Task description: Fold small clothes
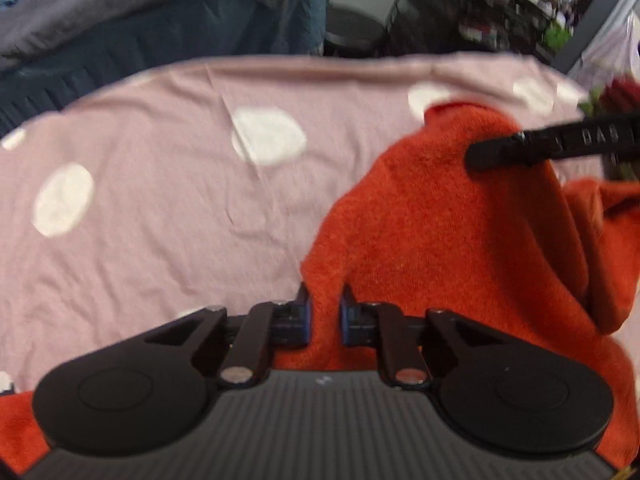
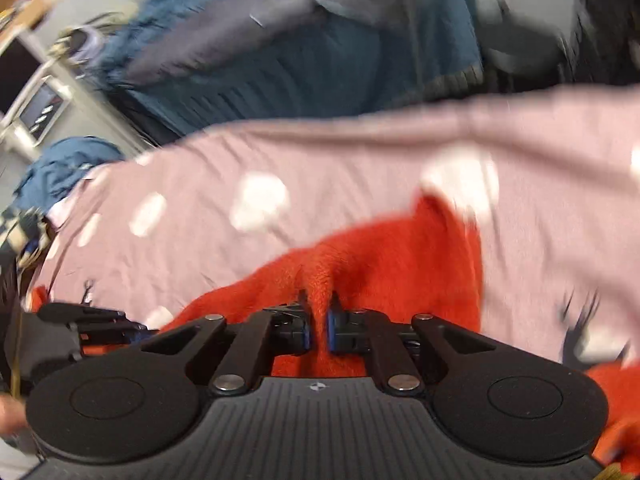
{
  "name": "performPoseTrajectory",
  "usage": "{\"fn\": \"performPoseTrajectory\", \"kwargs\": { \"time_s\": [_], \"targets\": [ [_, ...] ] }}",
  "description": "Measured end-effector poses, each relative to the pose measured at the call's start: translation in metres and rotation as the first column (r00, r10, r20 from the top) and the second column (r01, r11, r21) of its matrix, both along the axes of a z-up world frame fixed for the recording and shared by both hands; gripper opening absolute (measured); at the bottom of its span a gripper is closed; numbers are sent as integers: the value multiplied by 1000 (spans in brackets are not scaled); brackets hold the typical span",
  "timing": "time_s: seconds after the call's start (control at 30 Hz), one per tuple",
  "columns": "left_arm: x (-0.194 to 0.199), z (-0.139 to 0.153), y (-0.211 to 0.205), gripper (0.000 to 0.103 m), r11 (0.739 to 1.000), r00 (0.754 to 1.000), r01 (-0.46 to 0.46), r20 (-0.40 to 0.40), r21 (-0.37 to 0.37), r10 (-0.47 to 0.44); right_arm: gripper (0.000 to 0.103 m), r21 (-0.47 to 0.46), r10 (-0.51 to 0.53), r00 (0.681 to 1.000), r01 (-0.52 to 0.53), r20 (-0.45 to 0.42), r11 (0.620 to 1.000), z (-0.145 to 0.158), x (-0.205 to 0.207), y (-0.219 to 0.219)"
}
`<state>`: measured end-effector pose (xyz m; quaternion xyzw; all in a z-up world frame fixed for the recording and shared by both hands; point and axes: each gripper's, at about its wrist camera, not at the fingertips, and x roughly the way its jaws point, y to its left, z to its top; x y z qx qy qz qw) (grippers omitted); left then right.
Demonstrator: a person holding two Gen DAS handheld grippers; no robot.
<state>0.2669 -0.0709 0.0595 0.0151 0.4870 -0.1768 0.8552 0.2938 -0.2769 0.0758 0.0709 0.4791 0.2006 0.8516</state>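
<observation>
The red cloth (image 1: 440, 240) lies bunched on the pink spotted sheet (image 1: 160, 220); the left gripper (image 1: 325, 312) and the right gripper (image 2: 319, 320) each have their fingers pinched on a fold of it

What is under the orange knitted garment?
The orange knitted garment lies on a pink cloth with white dots, which spreads out around it. What that cloth covers cannot be seen, nor can anything hidden beneath the garment's bunched folds.
</observation>
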Motion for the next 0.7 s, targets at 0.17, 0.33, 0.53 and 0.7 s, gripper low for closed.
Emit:
{"fn": "performPoseTrajectory", "kwargs": {
  "time_s": [0.17,0.33,0.53,0.7],
  "targets": [
    [-64,71,11,12,999,945,-51,324,-2,49,14,-90,230,852,-213,470,973,80,-73,-1],
    [-99,30,-3,20,996,986,45,158,83,-58,32,-189,350,900,-308,259,932,45,-95,-10],
    [-112,-23,0,40,997,998,59,-33,55,-58,34,-132,178,984,-176,1,976,-5,-111,-45],
    [-84,18,22,83,998,996,-43,76,-52,47,52,46,39,998,-41,39,998,18,-94,-64]
  ]
}}
